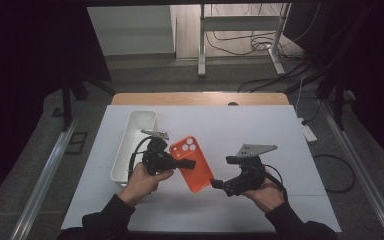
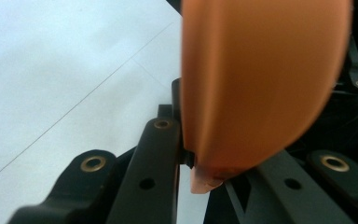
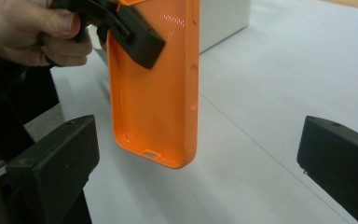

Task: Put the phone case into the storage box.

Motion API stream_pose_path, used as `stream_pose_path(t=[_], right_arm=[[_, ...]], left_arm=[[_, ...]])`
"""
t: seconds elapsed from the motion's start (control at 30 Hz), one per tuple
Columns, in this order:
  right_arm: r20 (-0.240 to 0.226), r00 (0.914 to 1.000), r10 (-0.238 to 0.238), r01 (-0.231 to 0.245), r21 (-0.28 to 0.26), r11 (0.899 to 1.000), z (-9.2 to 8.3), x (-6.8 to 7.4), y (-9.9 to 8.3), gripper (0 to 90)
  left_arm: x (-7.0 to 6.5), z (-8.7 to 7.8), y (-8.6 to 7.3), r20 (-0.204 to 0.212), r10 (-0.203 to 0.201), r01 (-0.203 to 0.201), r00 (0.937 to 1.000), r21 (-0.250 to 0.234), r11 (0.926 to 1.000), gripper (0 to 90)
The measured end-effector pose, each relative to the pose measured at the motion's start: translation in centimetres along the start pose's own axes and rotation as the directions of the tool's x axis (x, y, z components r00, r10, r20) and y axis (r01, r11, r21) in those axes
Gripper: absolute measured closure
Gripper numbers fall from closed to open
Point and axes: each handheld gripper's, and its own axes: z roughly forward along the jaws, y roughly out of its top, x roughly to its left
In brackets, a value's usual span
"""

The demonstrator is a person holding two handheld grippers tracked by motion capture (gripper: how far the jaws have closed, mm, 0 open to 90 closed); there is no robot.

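Note:
An orange phone case hangs above the white table, camera holes at its far end. My left gripper is shut on its long edge near the middle. In the left gripper view the case fills the space between the jaws of that gripper. My right gripper stands open at the case's near end. In the right gripper view the case shows its hollow inside, with its bottom end between the wide-apart jaws of the right gripper and touching neither. One left finger lies across the case's inside.
A long white bin stands on the table's left side, just behind the left hand. A white sheet covers the table, with a wooden edge at the back. Cables and a desk frame lie on the floor beyond.

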Motion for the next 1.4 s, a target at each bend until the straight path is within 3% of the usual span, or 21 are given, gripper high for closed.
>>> stream_pose_path(t=[0.2,0.4,0.7,1.07,1.2,1.4], right_arm=[[-0.021,0.9997,0.012,-0.012,0.004,1.0,0.1,-0.2,-0.1,0.0],[-0.053,0.9985,0.012,-0.011,0.014,1.0,0.5,0.0,-0.1,0.0],[-0.059,0.9982,0.014,-0.011,0.061,0.998,1.3,0.5,0.1,0.0],[-0.092,0.9953,0.032,-0.022,0.103,0.994,2.2,1.0,0.4,0.7],[-0.092,0.9954,0.024,-0.013,0.112,0.994,2.3,1.2,0.5,11.1],[-0.139,0.99,0.023,-0.007,0.112,0.994,2.2,1.2,0.6,32.5]], left_arm=[[0.0,0.0,0.0,0.006,0.02,-0.02,0.9998,0.01,0.9997,85.6],[-0.4,0.4,0.1,0.046,0.057,-0.058,0.9973,0.021,0.9981,85.5],[-1.0,0.8,0.3,0.093,0.099,-0.101,0.9907,0.018,0.9947,85.5],[-1.6,1.2,0.4,0.118,0.145,-0.148,0.9824,0.017,0.9889,85.3],[-1.8,1.2,0.4,0.124,0.155,-0.158,0.9801,0.014,0.9873,85.3],[-2.0,1.3,0.5,0.131,0.171,-0.174,0.9766,0.012,0.9847,85.3]])
